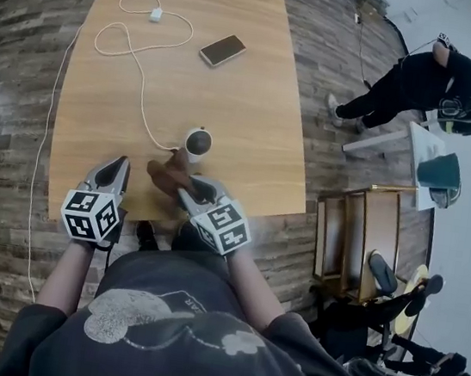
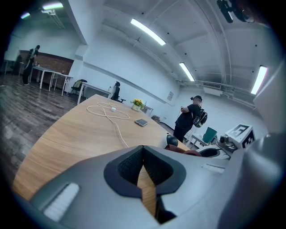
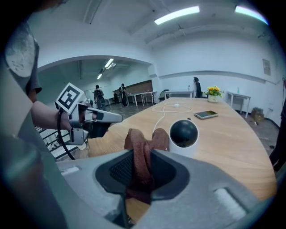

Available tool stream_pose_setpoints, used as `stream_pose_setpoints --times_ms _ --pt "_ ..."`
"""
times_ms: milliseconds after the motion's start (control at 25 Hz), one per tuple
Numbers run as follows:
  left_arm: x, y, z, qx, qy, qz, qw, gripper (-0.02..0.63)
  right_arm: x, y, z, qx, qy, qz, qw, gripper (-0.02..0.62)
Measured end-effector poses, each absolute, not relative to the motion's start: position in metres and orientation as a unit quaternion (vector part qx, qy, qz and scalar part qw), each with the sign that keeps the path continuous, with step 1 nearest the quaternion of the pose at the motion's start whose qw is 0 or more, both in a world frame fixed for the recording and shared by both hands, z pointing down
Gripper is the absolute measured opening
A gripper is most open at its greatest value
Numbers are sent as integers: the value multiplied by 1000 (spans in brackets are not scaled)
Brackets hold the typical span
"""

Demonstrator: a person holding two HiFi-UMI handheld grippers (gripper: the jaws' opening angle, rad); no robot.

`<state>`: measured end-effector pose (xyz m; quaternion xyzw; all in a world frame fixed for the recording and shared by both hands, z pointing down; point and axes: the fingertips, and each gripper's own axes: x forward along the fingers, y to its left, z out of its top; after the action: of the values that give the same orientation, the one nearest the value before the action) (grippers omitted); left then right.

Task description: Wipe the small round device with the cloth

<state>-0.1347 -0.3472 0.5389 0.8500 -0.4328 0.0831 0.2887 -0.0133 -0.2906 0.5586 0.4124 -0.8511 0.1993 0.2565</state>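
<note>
One cloth [image 1: 166,175], one small round device [image 1: 197,144], one phone [image 1: 223,50]

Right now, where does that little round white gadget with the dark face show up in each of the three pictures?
Head view: the small round device stands just left of centre.
Left gripper view: right of centre, small and partly hidden.
Right gripper view: right of centre, large, just to the right of the cloth.
Shared landmark: the phone, lying beyond the device in all three views.
</note>
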Motion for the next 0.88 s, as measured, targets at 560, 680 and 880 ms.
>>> stream_pose_setpoints --times_ms 560,680,880 --pt "-116 -293 523 839 -465 66 276 18 36 -255 511 435 -864 206 149 78" --pt "-96 -267 518 840 -464 61 274 18 56 -226 516 435 -862 211 153 78" --pt "-68 -220 519 845 -457 65 271 18 88 -180 514 446 -858 210 140 78"
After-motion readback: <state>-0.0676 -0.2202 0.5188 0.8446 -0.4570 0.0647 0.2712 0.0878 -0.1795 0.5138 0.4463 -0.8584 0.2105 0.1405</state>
